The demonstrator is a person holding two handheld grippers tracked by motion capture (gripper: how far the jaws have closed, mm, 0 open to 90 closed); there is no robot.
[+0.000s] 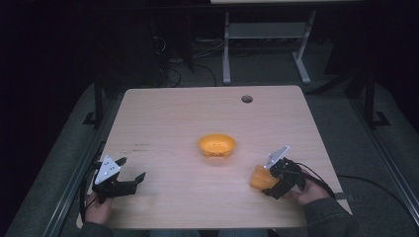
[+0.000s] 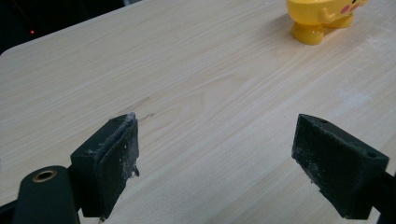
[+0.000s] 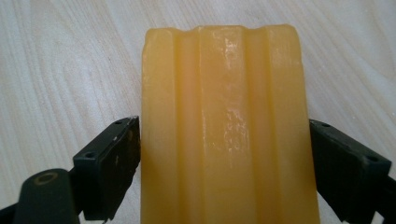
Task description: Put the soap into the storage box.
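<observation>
A yellow-orange bowl (image 1: pixel 216 145) stands at the middle of the wooden table (image 1: pixel 188 108). In the left gripper view it shows as a yellow dish on short feet (image 2: pixel 322 18) at the top right, far from the jaws. My left gripper (image 1: pixel 132 168) (image 2: pixel 217 140) rests near the table's front left corner, open, with bare wood between its pads. My right gripper (image 1: pixel 268 181) (image 3: pixel 224 140) sits at the front right, shut on an orange ribbed block (image 1: pixel 259 177) (image 3: pixel 224 93). The block lies low over the wood, right and forward of the bowl.
A round cable hole (image 1: pixel 246 98) is set in the table near its far edge. Behind the table stands a white desk frame (image 1: pixel 267 34) with cables on the dark floor. The person's hands hold both grippers at the table's front edge.
</observation>
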